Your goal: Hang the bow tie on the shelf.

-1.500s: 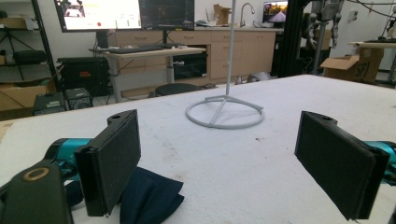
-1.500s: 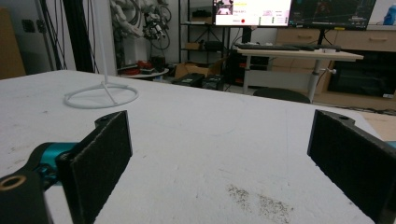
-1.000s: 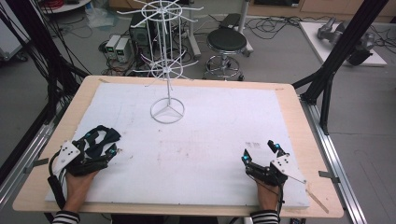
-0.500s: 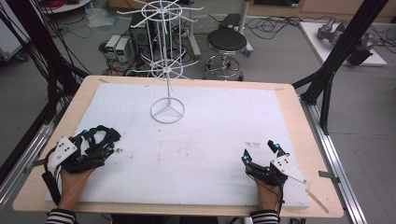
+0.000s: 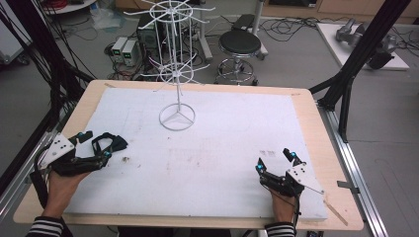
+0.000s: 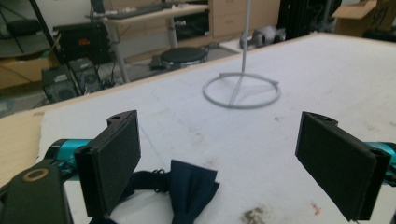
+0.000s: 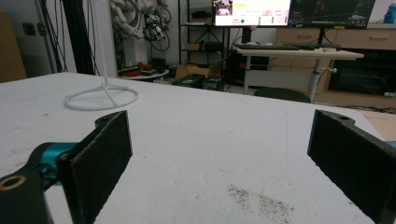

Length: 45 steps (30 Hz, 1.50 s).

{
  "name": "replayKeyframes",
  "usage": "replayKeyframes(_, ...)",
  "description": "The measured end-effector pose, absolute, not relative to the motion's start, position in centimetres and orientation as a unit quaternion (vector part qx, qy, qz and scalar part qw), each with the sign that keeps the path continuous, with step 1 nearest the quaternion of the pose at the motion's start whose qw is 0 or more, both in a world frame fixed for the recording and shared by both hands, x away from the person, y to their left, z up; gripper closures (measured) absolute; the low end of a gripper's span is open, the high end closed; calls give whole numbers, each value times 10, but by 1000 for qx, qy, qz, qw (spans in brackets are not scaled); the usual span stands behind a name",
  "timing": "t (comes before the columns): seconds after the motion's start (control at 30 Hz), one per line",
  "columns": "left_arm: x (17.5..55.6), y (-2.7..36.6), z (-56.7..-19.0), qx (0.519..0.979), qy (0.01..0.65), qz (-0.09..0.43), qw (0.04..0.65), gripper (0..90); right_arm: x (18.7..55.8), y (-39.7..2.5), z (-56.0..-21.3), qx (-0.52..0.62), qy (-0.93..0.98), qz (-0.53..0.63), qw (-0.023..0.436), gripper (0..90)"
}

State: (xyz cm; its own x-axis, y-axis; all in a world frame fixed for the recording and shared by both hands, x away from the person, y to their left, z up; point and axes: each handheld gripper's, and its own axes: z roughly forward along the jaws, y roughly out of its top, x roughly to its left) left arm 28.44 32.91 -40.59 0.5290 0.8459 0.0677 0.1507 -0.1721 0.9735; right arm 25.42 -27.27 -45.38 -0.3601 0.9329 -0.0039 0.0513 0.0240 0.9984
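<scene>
Bow tie [image 5: 109,143], dark navy with a thin strap, lies flat on the white mat [image 5: 222,148] at about eight o'clock from the table's centre, near the left edge. My left claw [image 5: 95,144] rests low at that same spot, its jaws spread wide with nothing between them. In the left gripper view the bow tie [image 6: 189,189] sits just beside the inner face of one jaw, partly tucked behind it; I cannot tell whether the fabric touches the pad. My left hand [image 5: 62,185] grips the claw from behind, at the table's near edge.

My right claw [image 5: 277,162] rests on the mat at about four o'clock from the centre, well apart from the bow tie. Its jaws also stand wide, and the right gripper view shows bare mat with a faint smudge between them.

White wire display stand [image 5: 177,74] rises upright at twelve o'clock, towards the far edge, its ring base [image 5: 177,117] flat on the mat. Both gripper views show that ring base farther off, beyond the jaws.
</scene>
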Motion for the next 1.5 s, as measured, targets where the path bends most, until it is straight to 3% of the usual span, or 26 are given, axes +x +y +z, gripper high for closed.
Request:
replayKeyframes(1.1, 327, 330, -401, 836, 386, 221, 322, 196, 254, -273, -454, 411, 600, 565, 389, 55)
replayKeyframes(1.5, 342, 328, -406, 851, 397, 182, 291, 242, 254, -273, -454, 410, 600, 566, 389, 55)
